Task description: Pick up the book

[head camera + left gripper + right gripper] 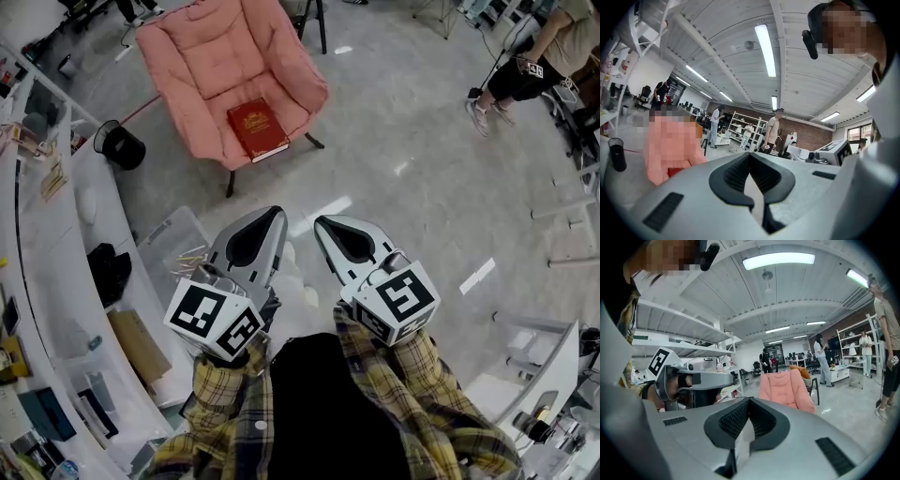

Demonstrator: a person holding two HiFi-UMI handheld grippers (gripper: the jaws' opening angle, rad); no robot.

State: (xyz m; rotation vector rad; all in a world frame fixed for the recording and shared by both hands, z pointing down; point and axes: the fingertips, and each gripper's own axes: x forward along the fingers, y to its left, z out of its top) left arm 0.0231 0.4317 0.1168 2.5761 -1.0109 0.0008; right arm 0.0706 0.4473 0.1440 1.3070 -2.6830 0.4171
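The red book [257, 128] lies flat on the seat of a pink padded chair [216, 56] at the top of the head view. Both grippers are held close to my body, well short of the chair and pointing toward it. The left gripper [268, 215] has its jaws together with nothing between them; the right gripper [324, 223] is likewise shut and empty. From the left gripper [749, 155] the book [674, 171] shows as a red patch low on the chair. Past the right gripper [749, 400] the chair [785, 389] stands with the book hidden.
A black bin [120, 145] stands left of the chair. A long white bench [89, 202] with clutter runs down the left, with a clear plastic box [178, 244] beside it. A person [544, 52] stands at top right. White racks [562, 225] line the right.
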